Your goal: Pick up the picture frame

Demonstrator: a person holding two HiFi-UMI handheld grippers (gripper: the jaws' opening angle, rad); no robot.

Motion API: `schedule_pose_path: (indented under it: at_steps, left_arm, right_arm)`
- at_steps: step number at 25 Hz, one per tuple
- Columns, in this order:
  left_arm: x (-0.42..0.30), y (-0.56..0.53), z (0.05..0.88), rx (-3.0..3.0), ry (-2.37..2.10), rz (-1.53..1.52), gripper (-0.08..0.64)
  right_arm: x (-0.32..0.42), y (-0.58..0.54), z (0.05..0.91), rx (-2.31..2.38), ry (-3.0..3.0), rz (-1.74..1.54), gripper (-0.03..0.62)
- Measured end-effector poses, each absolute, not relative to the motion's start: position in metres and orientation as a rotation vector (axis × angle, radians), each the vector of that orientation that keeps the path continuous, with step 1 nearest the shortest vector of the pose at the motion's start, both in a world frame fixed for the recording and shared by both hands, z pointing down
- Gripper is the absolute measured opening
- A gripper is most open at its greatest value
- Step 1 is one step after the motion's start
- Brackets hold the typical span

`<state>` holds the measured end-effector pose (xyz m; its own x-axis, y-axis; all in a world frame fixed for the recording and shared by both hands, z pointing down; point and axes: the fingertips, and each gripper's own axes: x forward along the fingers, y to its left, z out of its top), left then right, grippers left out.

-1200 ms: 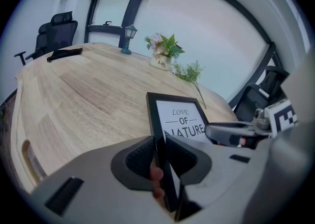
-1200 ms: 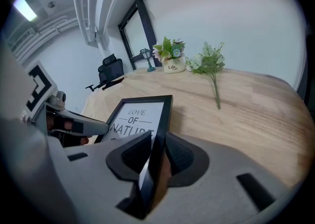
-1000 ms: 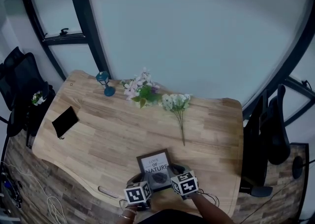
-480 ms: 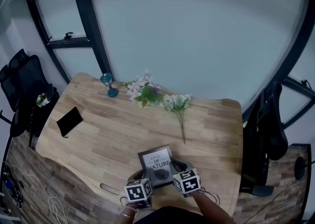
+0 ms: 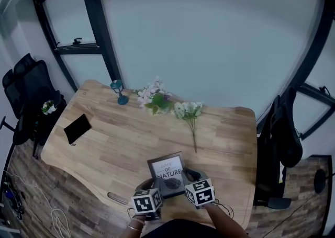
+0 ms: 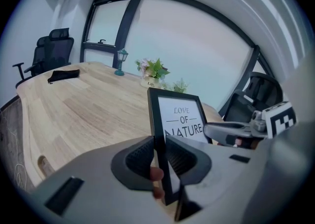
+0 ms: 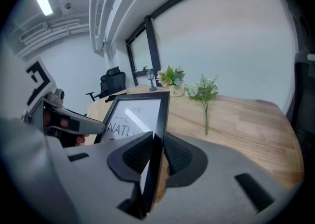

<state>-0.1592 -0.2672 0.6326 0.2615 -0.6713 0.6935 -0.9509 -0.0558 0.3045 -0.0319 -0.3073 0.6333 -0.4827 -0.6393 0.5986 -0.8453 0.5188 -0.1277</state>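
A pale wooden table (image 5: 131, 143) stands before a plain wall, with two office chairs, the left chair (image 5: 29, 90) and the right chair (image 5: 285, 137). The one picture frame (image 5: 166, 169) hangs over the table's near edge. The left claw (image 6: 158, 151) is clamped on one side edge and the right claw (image 7: 156, 151) on the other. Only the head view shows the plank floor (image 5: 31, 200). The left gripper view reads "LOVE OF NATURE". There are two flower bunches, the pink bunch (image 5: 154, 98) and the white sprig (image 5: 189, 114), one teal lantern (image 5: 119, 91) and one black pouch (image 5: 77, 128).
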Motion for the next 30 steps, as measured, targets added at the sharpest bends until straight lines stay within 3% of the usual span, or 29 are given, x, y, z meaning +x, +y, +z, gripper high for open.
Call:
schedule_pose_path:
  at_steps: [30]
  left_arm:
    - [-0.146, -0.22, 0.545, 1.951, -1.609, 0.391, 0.069]
  right_arm:
    - [-0.019, -0.261, 0.544, 1.261, -2.465, 0.382, 0.071]
